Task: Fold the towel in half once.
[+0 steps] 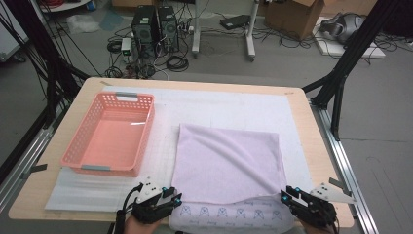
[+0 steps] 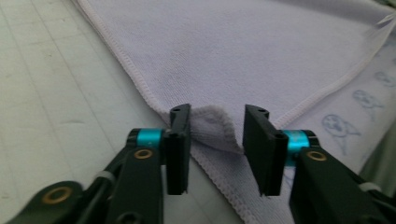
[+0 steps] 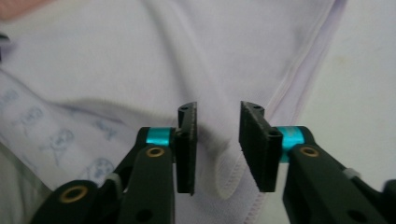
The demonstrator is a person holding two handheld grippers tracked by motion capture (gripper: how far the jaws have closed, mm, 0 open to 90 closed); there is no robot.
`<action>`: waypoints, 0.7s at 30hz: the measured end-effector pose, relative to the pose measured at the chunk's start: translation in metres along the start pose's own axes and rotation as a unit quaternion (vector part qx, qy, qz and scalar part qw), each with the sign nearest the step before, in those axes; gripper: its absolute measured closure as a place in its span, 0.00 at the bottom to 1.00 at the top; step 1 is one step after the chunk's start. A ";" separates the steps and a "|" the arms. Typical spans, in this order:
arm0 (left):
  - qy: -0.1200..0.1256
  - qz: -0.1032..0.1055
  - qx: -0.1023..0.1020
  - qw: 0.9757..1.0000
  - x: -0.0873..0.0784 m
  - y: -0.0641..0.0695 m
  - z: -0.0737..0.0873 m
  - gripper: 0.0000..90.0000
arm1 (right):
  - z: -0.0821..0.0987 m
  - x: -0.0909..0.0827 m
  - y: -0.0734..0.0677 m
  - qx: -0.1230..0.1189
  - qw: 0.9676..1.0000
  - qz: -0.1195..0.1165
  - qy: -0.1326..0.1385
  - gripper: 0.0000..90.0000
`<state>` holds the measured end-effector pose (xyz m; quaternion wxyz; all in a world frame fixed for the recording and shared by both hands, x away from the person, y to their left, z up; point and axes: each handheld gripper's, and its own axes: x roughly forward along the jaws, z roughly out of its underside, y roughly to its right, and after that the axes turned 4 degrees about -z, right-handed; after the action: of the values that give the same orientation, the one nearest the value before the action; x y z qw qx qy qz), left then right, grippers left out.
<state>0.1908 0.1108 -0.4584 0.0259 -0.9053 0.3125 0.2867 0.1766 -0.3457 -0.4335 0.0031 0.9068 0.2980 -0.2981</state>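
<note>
A lilac towel (image 1: 226, 163) lies folded on the white mat, and its printed underside (image 1: 229, 213) sticks out along the front edge. At the towel's front left corner sits my left gripper (image 1: 176, 197). In the left gripper view its jaws stand open around the curled-up corner (image 2: 212, 123), with my left gripper (image 2: 217, 142) not pressing on it. My right gripper (image 1: 285, 195) is at the front right corner. In the right gripper view the hemmed corner (image 3: 229, 179) lies slack between the jaws of my right gripper (image 3: 217, 140), which are open.
A pink plastic basket (image 1: 146, 134) stands on the left half of the table with nothing in it. A white foam mat (image 1: 234, 105) covers most of the wooden table (image 1: 319, 161). Black frame posts (image 1: 348, 58) rise at both far sides.
</note>
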 end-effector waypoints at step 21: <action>0.040 0.066 -0.017 0.997 -0.046 0.012 0.008 0.97 | 0.013 -0.025 -0.011 -0.049 0.997 -0.022 -0.051 0.94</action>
<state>0.1506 0.1288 -0.4384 -0.0209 -0.8937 0.3673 0.2566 0.1478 -0.3527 -0.4292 0.0561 0.8824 0.3321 -0.3286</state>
